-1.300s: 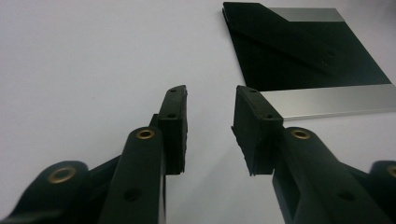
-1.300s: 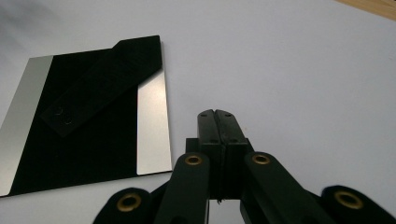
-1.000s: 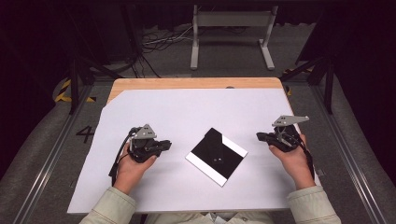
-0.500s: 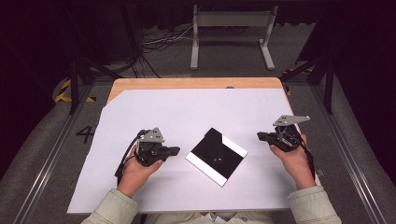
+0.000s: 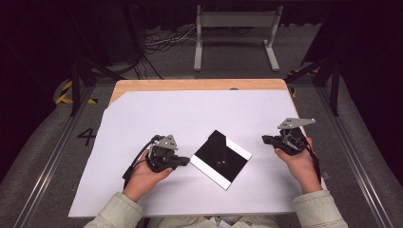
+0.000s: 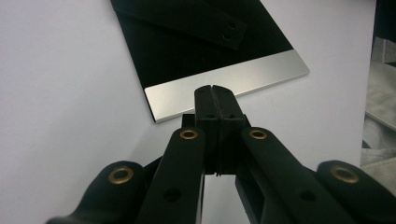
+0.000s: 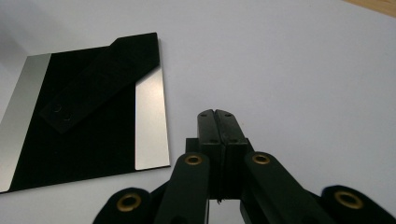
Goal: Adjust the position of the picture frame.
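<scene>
A flat black square panel (image 5: 221,159) with silver strips along two edges lies turned cornerwise on the white sheet (image 5: 199,114). A black strap with two small studs crosses its face (image 7: 88,88). My left gripper (image 5: 186,161) is shut, and its tips reach the panel's near-left silver edge. In the left gripper view the closed jaw tips (image 6: 215,88) sit right at the silver strip (image 6: 233,81) of the panel (image 6: 187,51). My right gripper (image 5: 265,139) is shut and empty, apart from the panel on its right. The right gripper view has its closed tips (image 7: 216,113) beside the panel (image 7: 93,135).
The white sheet covers most of a wooden table, whose bare far edge (image 5: 199,84) shows at the back. A metal stand (image 5: 235,28) and cables lie on the floor beyond. A painted "4" (image 5: 87,137) marks the floor at the left.
My left gripper has slid to the right across the sheet until its tips meet the panel's edge. The right gripper and the panel have stayed in place.
</scene>
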A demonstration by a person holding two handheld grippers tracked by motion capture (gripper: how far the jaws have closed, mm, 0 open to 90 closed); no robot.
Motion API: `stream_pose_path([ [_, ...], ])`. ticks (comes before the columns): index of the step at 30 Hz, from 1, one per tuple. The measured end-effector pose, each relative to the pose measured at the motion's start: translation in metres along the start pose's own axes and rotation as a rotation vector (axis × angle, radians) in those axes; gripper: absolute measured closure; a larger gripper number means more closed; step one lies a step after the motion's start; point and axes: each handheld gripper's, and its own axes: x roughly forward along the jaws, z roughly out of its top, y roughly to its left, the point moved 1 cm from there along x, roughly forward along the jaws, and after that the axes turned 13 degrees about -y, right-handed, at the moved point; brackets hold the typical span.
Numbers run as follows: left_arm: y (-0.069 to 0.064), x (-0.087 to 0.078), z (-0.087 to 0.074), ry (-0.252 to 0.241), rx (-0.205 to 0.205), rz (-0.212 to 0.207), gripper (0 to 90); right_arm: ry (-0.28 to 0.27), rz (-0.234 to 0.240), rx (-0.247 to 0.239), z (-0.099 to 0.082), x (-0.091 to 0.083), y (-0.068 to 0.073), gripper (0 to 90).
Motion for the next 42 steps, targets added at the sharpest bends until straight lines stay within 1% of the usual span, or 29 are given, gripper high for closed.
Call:
stream_pose_path([
  [3, 0.000, 0.005, -0.001, 0.027, -0.009, 0.001, 90.0, 0.002, 0.000, 0.000, 0.000, 0.000, 0.000, 90.0],
  [6, 0.001, 0.011, -0.002, 0.053, -0.009, 0.005, 90.0, 0.007, 0.003, 0.003, -0.001, 0.001, 0.001, 90.0],
  [9, 0.001, 0.016, -0.002, 0.070, -0.008, 0.011, 90.0, 0.024, 0.019, 0.006, -0.002, 0.005, 0.003, 90.0],
  [10, 0.000, 0.017, -0.003, 0.073, -0.007, 0.012, 90.0, 0.028, 0.025, 0.004, -0.003, 0.007, 0.004, 90.0],
  [15, 0.000, 0.020, -0.004, 0.086, -0.006, 0.013, 90.0, 0.062, 0.063, 0.041, -0.008, 0.017, 0.007, 90.0],
  [20, 0.000, 0.021, -0.005, 0.091, -0.011, 0.019, 90.0, 0.102, 0.093, 0.064, -0.015, 0.029, 0.010, 90.0],
  [25, 0.001, 0.021, -0.005, 0.090, -0.014, 0.019, 90.0, 0.135, 0.103, 0.077, -0.021, 0.039, 0.012, 90.0],
  [29, 0.002, 0.018, -0.005, 0.087, -0.015, 0.020, 90.0, 0.155, 0.099, 0.082, -0.025, 0.043, 0.011, 90.0],
  [33, 0.002, 0.019, -0.006, 0.108, -0.023, 0.016, 90.0, 0.166, 0.097, 0.089, -0.026, 0.045, 0.011, 90.0],
  [34, 0.001, 0.020, -0.007, 0.118, -0.025, 0.022, 90.0, 0.168, 0.098, 0.090, -0.027, 0.045, 0.010, 90.0],
  [36, 0.001, 0.021, -0.007, 0.122, -0.022, 0.016, 90.0, 0.172, 0.095, 0.090, -0.028, 0.046, 0.010, 90.0],
  [39, 0.001, 0.020, -0.007, 0.123, -0.028, 0.017, 90.0, 0.182, 0.095, 0.089, -0.029, 0.048, 0.010, 90.0],
  [42, 0.003, 0.017, -0.007, 0.111, -0.033, 0.026, 90.0, 0.189, 0.091, 0.094, -0.030, 0.049, 0.010, 90.0],
])
